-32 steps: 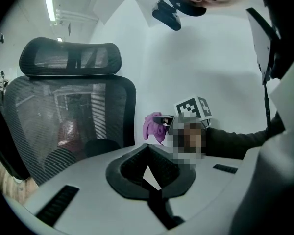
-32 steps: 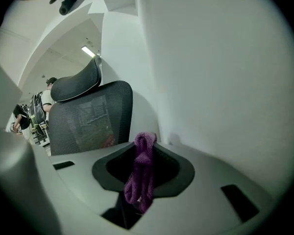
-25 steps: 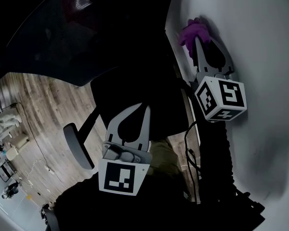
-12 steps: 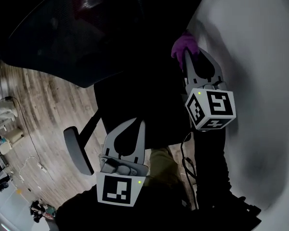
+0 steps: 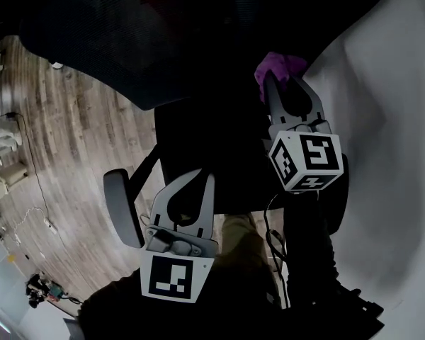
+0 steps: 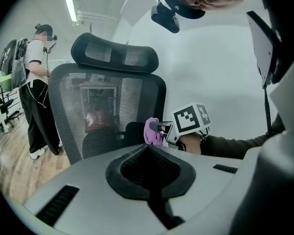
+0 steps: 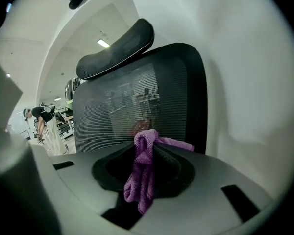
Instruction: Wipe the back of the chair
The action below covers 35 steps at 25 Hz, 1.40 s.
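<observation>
The black mesh chair back [image 5: 198, 41] fills the top of the head view, and its headrest [image 6: 115, 58] shows in the left gripper view. My right gripper [image 5: 270, 78] is shut on a purple cloth [image 5: 280, 66], held just short of the chair back's right edge [image 7: 193, 97]. The cloth [image 7: 142, 175] hangs down between the jaws, whose tips [image 7: 149, 138] point at the mesh. My left gripper [image 5: 195, 183] is lower, over the seat, shut with nothing in it. Its own view shows the closed tips [image 6: 148, 146], with the right gripper [image 6: 159, 127] and cloth [image 6: 152, 131] beyond.
A white wall [image 5: 397, 154] stands close on the right. The chair's armrest [image 5: 120, 207] juts out at the lower left over a wood floor [image 5: 64, 147]. A person [image 6: 36, 82] stands beyond the chair at the left. Cables [image 5: 276, 239] hang below the right gripper.
The right gripper with the purple cloth has come away from the white wall, left and slightly down, toward the chair back. The left gripper has hardly moved.
</observation>
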Motion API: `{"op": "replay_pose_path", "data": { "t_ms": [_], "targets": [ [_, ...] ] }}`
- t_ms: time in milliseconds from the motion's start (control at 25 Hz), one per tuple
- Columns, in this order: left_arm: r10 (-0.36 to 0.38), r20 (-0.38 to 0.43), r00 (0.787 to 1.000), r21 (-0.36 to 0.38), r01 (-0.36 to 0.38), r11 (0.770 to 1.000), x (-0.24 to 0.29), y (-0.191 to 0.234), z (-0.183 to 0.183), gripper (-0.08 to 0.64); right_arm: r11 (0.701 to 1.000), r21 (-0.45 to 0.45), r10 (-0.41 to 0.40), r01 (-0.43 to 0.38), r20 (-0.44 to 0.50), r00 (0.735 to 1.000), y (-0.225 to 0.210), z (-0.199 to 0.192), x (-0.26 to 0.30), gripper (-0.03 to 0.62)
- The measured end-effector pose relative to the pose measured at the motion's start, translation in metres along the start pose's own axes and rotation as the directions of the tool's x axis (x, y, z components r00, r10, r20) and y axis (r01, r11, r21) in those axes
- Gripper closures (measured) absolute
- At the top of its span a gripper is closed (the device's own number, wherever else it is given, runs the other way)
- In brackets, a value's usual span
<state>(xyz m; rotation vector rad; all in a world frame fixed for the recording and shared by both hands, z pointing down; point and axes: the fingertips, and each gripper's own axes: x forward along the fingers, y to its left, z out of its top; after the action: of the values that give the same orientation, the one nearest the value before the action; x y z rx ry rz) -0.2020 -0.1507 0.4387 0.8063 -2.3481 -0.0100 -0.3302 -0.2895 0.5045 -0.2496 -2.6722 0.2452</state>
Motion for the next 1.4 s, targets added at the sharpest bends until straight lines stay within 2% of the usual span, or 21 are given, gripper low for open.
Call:
{"op": "replay_pose_path", "data": {
  "t_ms": [1400],
  "targets": [
    [0.147, 0.011, 0.989, -0.128, -0.145, 0.981, -0.085, 0.130, -0.040, 0.554, 0.977, -0.057, 0.203, -0.207, -0.070, 0.977, 0.191, -0.035, 0.069, 0.503]
  ]
}}
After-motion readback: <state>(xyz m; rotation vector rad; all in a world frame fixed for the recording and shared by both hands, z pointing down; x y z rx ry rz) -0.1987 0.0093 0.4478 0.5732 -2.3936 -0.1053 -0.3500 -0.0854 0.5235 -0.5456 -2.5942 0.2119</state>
